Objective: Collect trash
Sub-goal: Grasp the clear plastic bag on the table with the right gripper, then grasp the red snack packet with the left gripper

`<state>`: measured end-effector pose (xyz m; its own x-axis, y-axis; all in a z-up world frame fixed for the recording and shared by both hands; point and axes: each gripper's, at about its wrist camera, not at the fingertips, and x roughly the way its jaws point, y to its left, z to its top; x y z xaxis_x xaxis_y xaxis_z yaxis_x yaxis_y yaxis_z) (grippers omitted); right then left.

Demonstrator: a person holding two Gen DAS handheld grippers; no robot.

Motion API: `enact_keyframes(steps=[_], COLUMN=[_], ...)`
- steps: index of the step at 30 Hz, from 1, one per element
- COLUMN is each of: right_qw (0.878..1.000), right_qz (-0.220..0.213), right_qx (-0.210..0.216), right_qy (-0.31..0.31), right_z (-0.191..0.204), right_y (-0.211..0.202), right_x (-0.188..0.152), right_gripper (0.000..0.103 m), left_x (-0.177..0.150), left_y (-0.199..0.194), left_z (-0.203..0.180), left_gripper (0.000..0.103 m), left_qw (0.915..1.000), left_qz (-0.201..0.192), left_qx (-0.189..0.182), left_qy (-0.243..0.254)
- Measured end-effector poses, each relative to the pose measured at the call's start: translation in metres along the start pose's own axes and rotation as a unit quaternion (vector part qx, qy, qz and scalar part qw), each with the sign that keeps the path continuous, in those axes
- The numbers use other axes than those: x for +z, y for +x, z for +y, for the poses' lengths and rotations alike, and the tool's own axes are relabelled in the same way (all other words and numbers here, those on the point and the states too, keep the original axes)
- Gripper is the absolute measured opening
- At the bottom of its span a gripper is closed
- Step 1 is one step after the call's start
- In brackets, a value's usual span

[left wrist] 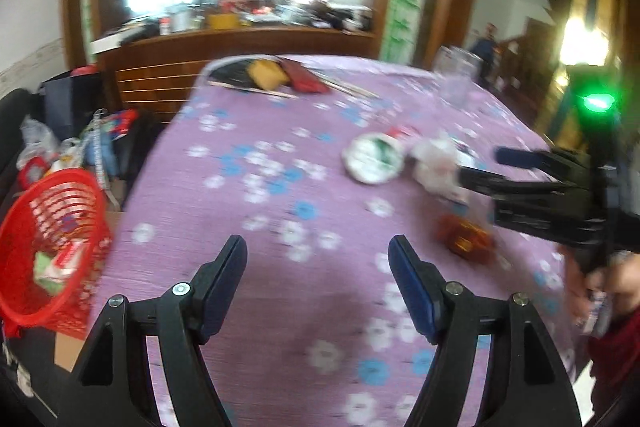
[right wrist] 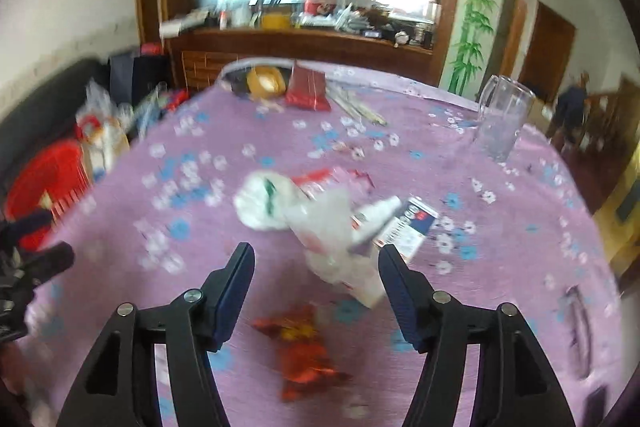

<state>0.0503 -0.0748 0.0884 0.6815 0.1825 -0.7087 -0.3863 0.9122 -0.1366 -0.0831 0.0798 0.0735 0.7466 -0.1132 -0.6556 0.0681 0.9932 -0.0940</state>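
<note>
Trash is lying mid-table: crumpled plastic [right wrist: 332, 227] and a red wrapper [right wrist: 304, 351]. Both the right claw [right wrist: 316, 291] and the left claw [left wrist: 318, 283] are gaping wide, empty. Thin plastic risks slipping free before reaching the red basket [left wrist: 52, 247] beside the table's left edge.

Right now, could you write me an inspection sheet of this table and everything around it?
Surface: purple floral tablecloth, round table.
Job's things: crumpled white plastic, white round lid, small carton, red wrapper; red basket off the table's edge, already holding some scraps.
Clutter: glass mug, red packet, chopsticks.
Grippers: left gripper open, empty; right gripper open, near the plastic.
Cables: nothing seen.
Surroundings: wooden sideboard, a person far off.
</note>
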Motion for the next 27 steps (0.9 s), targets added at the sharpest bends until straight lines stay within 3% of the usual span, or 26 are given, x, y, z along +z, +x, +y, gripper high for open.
enact_keyframes(steps=[7, 9, 10, 11, 16, 20, 27], right_qw=[0.999, 0.999, 0.999, 1.000, 0.998, 0.993, 0.983], right_qz=[0.016, 0.019, 0.021, 0.028, 0.012, -0.021, -0.085], right_qx=[-0.030, -0.036, -0.027, -0.010, 0.027, 0.047, 0.045], right_qy=[-0.026, -0.011, -0.004, 0.008, 0.060, 0.103, 0.155], right_z=[0.009, 0.002, -0.001, -0.005, -0.025, -0.044, -0.074], right_y=[0.040, 0.051, 0.054, 0.058, 0.037, -0.003, -0.073], right_x=[0.005, 0.007, 0.006, 0.006, 0.004, 0.001, -0.020], right_gripper=[0.069, 0.064, 0.049, 0.027, 0.028, 0.028, 0.028], left_x=[-0.004, -0.004, -0.004, -0.004, 0.000, 0.005, 0.007], left_y=[0.004, 0.004, 0.006, 0.006, 0.016, 0.028, 0.067], left_z=[-0.029, -0.032, -0.034, -0.034, -0.042, -0.060, -0.105], left_gripper=[0.072, 0.073, 0.073, 0.073, 0.073, 0.073, 0.073], left_qw=[0.9993, 0.9990, 0.9988, 0.9987, 0.9975, 0.9946, 0.9891], left_qz=[0.012, 0.015, 0.017, 0.019, 0.036, 0.055, 0.103], left_qx=[-0.024, -0.031, -0.034, -0.037, -0.055, -0.082, -0.099], left_qy=[0.028, 0.030, 0.030, 0.029, 0.027, 0.032, 0.037])
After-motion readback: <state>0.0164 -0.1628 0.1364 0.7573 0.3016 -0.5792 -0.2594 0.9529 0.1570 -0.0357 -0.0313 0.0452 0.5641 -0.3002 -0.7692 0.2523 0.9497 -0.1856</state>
